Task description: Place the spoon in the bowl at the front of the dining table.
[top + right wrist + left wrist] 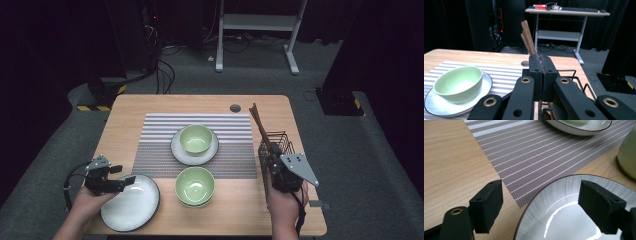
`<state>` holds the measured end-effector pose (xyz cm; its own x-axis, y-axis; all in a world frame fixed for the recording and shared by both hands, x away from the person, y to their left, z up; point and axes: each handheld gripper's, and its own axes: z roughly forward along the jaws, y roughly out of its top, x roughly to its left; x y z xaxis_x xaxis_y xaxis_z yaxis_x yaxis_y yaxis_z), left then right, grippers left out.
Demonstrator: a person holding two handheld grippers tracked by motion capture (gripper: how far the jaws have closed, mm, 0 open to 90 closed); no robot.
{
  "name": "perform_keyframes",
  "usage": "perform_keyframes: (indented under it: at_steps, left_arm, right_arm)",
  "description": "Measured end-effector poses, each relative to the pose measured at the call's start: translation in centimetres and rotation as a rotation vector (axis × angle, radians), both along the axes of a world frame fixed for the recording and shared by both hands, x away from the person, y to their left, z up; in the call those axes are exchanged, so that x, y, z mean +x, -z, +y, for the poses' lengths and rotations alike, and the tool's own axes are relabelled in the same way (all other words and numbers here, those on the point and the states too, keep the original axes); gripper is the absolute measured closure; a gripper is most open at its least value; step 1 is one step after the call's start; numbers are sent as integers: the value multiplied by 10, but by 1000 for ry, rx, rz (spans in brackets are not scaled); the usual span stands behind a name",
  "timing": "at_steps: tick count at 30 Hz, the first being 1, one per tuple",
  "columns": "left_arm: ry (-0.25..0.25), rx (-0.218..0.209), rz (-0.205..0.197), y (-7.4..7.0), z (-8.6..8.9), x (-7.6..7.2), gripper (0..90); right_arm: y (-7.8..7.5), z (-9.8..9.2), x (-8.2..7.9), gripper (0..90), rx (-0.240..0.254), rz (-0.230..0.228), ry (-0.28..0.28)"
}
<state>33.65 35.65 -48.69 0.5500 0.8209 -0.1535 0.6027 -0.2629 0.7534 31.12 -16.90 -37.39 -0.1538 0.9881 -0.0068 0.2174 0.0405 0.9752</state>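
The right gripper (274,161) stood at the near edge of the wire basket (278,142) on the right of the bench (200,102), its fingers (536,72) clenched around the wooden chopsticks (527,37) that leaned out of the basket toward the far side. To do this well, I judged, the grip should stay firm and the lift follow the sticks' own slant, so they slid free without dragging on the wire or tipping the basket.

The left gripper (120,177) waited at the near left, its fingers (487,206) released, one over bare wood and the other above the empty plate (564,210), touching neither.

On the striped mat (200,145) a green bowl (196,139) sat on a second plate (175,147); another green bowl (195,186) stood just off the mat's near edge, between the empty plate and the right hand. That nearer bowl could stand in the way if the sticks travelled leftward low across the bench.
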Motion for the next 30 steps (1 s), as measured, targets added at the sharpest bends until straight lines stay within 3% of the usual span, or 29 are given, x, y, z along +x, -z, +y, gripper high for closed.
perform_keyframes:
  at_steps: [12,30]
  left_arm:
    - [-13,-29,-34,-4,4,-2,195]
    - [-19,-21,-56,-6,6,-3,185]
  right_arm:
    - [-10,1,-6,889,14,-62,8]
    - [-28,6,-15,892,21,-170,-2]
